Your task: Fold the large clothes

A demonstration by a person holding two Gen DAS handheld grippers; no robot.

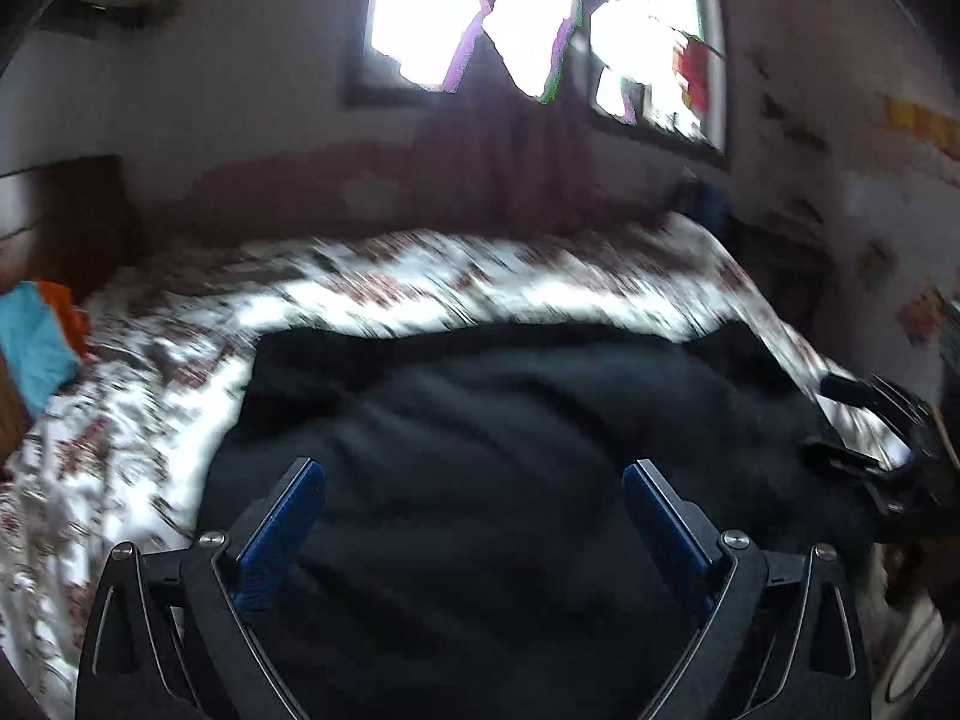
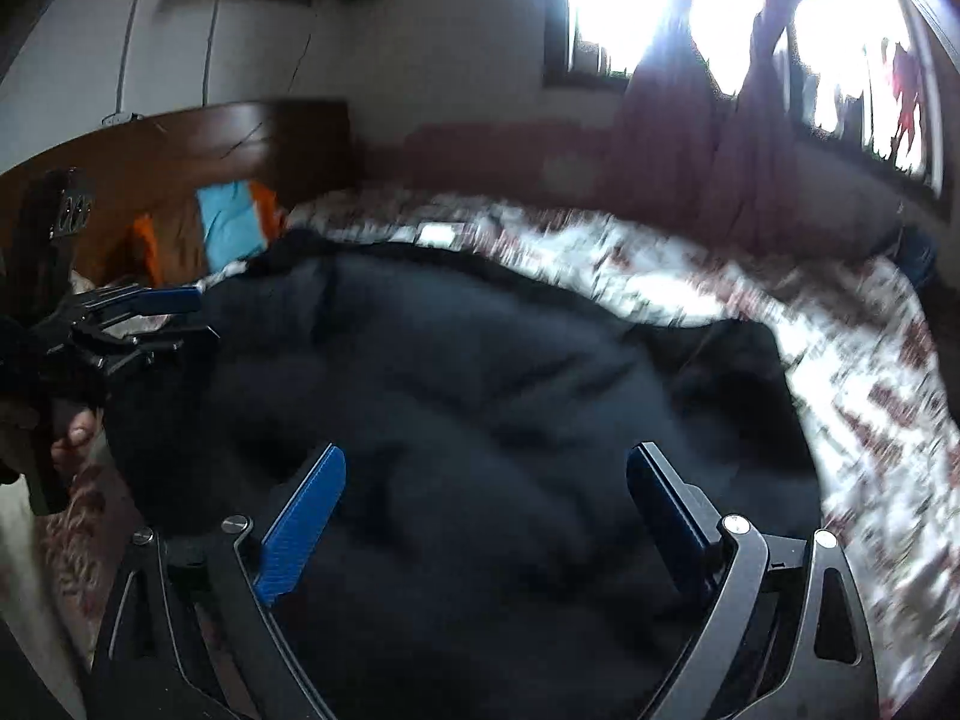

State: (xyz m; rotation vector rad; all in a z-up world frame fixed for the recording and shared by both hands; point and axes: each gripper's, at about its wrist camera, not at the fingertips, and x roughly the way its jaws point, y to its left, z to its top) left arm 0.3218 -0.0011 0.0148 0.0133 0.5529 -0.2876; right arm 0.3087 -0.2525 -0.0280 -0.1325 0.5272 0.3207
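Left wrist view, blurred by motion. The left gripper (image 1: 474, 474) stands with its blue-padded fingers (image 1: 282, 540) spread wide, nothing between them, above a dark garment (image 1: 480, 420) lying on a bed (image 1: 420, 276) with a floral cover. At the right edge, the right gripper (image 1: 840, 420) shows over the garment's edge, its fingers likewise parted. A blue and orange cloth (image 1: 36, 348) lies at left by the wooden headboard (image 1: 72, 210). Behind: bright window (image 1: 540, 30), purple curtain (image 1: 510, 162).
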